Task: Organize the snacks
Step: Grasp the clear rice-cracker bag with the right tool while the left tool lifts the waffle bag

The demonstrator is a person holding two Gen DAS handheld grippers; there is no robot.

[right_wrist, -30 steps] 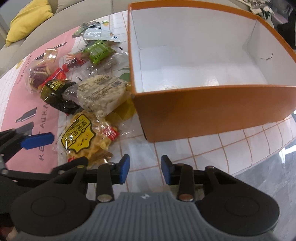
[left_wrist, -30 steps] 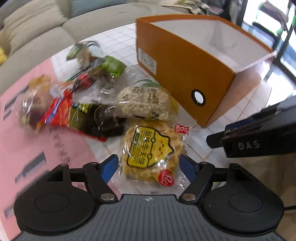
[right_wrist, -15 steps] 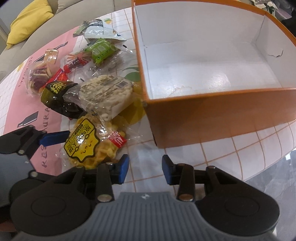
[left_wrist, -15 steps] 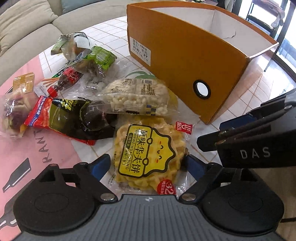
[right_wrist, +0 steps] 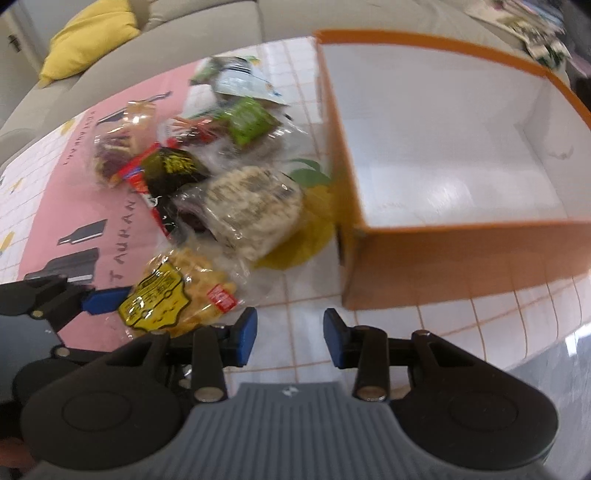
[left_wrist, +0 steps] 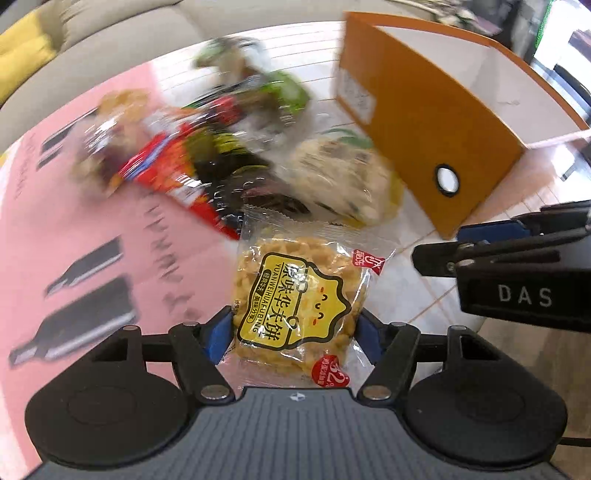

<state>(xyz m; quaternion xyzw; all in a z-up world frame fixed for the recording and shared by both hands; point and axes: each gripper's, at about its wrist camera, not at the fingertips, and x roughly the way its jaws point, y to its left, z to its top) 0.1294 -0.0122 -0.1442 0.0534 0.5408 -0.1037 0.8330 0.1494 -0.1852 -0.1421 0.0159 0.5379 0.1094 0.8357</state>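
Behind everything we saw a beige sofa (right_wrist: 207, 26) w/ a yellow cushion (right_wrist: 88, 37) on it. In front stood a white tiled table (right_wrist: 295, 321), partly under a pink mat (left_wrist: 92, 258) printed w/ dark bottle shapes. On the table sat an orange box (right_wrist: 461, 258), white inside, nothing in it that we could see; a round hole (left_wrist: 446, 180) showed in its end wall in the left wrist view.

Left of the box lay the snack pile: a pale rice-cake pack (right_wrist: 251, 210) just beside the box corner, a dark pack w/ red edge (right_wrist: 166, 173) next to it, a green pack (right_wrist: 247, 120) further back, others too blurred to tell.

Our left gripper (left_wrist: 295, 332) had just been closing; its blue pads sat against both sides of the yellow waffle-cookie pack (left_wrist: 299, 306), pinching it, the pack nearest us on the mat/tile edge, apart from the box. We couldn't tell if it was lifted off the table.

Our right gripper (right_wrist: 290, 338) hung over bare tile near the box's front corner, jaws partly spread, nothing between them, not touching any pack.
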